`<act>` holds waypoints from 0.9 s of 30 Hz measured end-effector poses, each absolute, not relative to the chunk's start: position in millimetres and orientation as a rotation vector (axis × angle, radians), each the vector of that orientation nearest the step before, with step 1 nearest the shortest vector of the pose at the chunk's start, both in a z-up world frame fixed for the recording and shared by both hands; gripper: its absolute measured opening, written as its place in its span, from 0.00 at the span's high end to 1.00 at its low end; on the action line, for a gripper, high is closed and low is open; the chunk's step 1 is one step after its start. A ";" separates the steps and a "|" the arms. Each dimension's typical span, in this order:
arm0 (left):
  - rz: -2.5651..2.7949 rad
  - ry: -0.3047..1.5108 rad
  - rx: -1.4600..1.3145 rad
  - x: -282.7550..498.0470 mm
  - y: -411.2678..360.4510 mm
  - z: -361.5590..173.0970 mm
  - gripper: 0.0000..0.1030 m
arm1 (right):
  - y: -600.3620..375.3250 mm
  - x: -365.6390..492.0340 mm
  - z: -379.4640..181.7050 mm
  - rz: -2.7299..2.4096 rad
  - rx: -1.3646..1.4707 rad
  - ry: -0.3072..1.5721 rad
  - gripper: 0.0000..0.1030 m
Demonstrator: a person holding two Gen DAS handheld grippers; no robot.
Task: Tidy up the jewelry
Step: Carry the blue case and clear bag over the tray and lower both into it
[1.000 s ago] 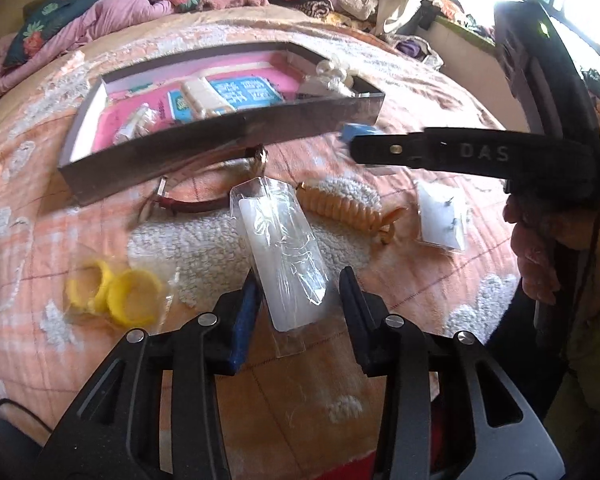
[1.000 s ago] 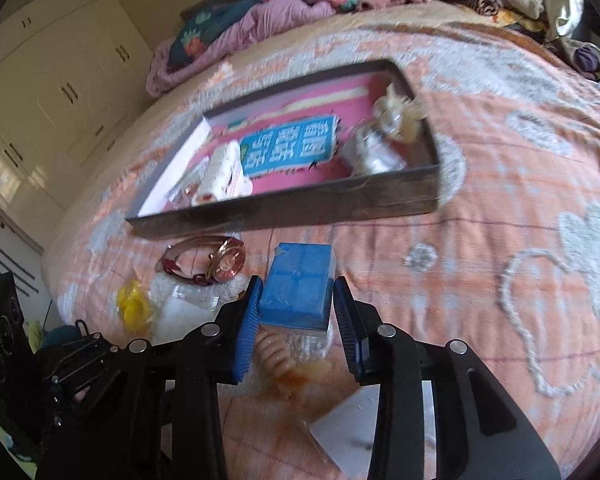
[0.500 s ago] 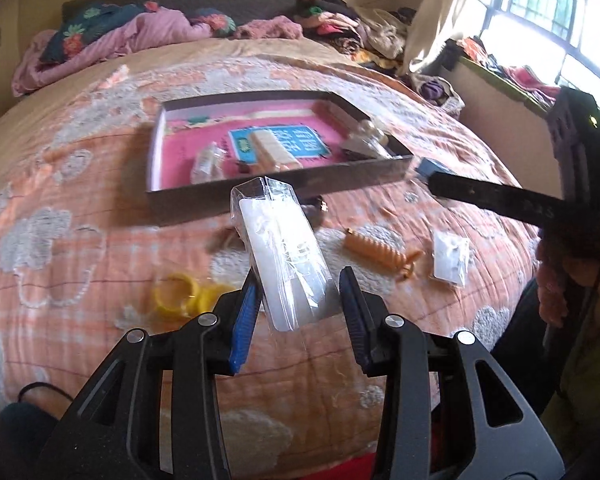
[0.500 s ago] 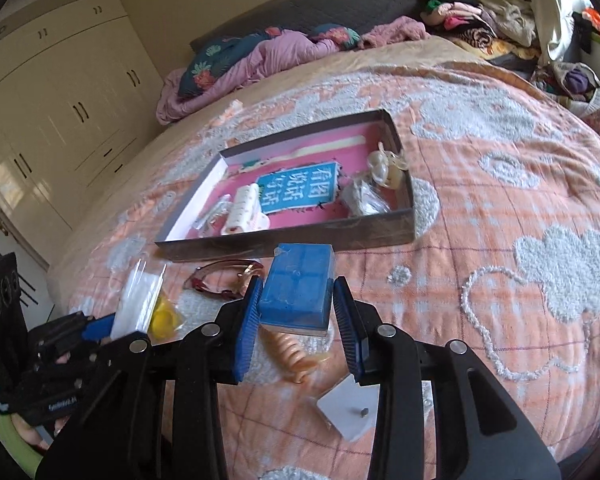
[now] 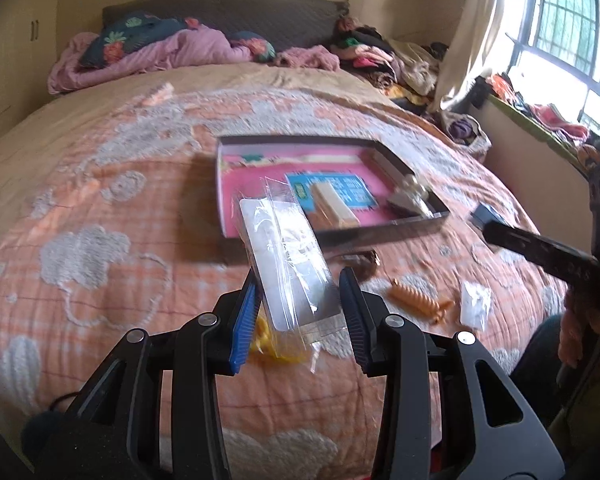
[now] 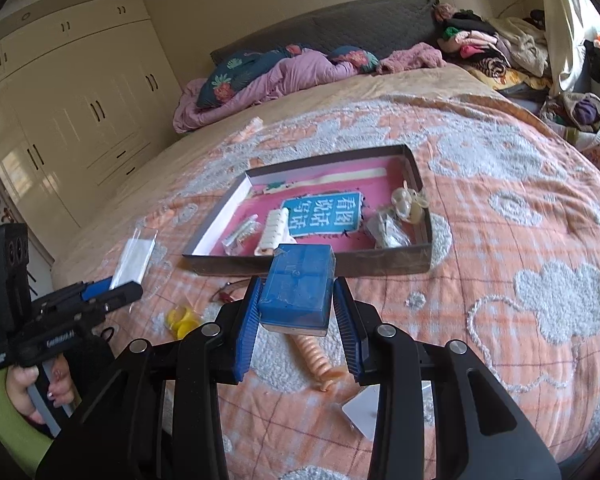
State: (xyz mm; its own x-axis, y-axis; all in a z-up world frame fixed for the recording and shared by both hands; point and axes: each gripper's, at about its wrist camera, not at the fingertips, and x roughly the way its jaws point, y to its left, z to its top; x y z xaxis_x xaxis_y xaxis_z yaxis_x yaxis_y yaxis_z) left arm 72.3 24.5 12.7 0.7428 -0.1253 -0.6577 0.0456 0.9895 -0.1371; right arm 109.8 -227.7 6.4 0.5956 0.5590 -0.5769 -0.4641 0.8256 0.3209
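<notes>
My left gripper is shut on a clear plastic packet with a white card, held above the bed. My right gripper is shut on a small blue box, also held above the bed. A shallow dark box with a pink lining lies on the orange bedspread and holds several small jewelry items. It shows in the left wrist view too. The left gripper and its packet appear at the left of the right wrist view.
On the bedspread in front of the box lie a watch, an orange spiral hair tie, yellow rings in a bag and a small white packet. Bedding and clothes are piled at the bed's head.
Both grippers have risen and pulled back from the bed, each holding its item. The box and loose items now look farther away.
</notes>
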 end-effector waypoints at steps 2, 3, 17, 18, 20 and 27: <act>-0.083 0.711 -0.118 75.3 29.0 18.8 0.69 | -226.0 109.5 10.4 0.597 0.135 0.707 0.66; -0.079 0.704 -0.118 76.8 30.5 21.6 0.69 | -225.0 109.8 12.4 0.598 0.132 0.702 0.66; -0.069 0.663 -0.148 114.6 39.4 35.1 0.69 | -206.9 134.0 34.6 0.596 0.098 0.650 0.66; -0.070 0.664 -0.151 118.1 39.2 35.1 0.69 | -206.1 135.8 35.8 0.595 0.096 0.649 0.66; -0.074 0.665 -0.156 123.7 39.5 35.6 0.69 | -205.0 140.6 38.2 0.593 0.094 0.647 0.66; -0.071 0.671 -0.155 145.5 38.0 37.0 0.69 | -203.5 157.7 43.5 0.570 0.088 0.644 0.66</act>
State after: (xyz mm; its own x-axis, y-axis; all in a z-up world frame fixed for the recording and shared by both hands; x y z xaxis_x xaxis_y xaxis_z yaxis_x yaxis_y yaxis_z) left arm 145.5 38.0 37.0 0.7813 -0.1156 -0.6133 0.0156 0.9860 -0.1660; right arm 157.7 -203.5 43.5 0.6528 0.5281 -0.5431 -0.4749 0.8439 0.2498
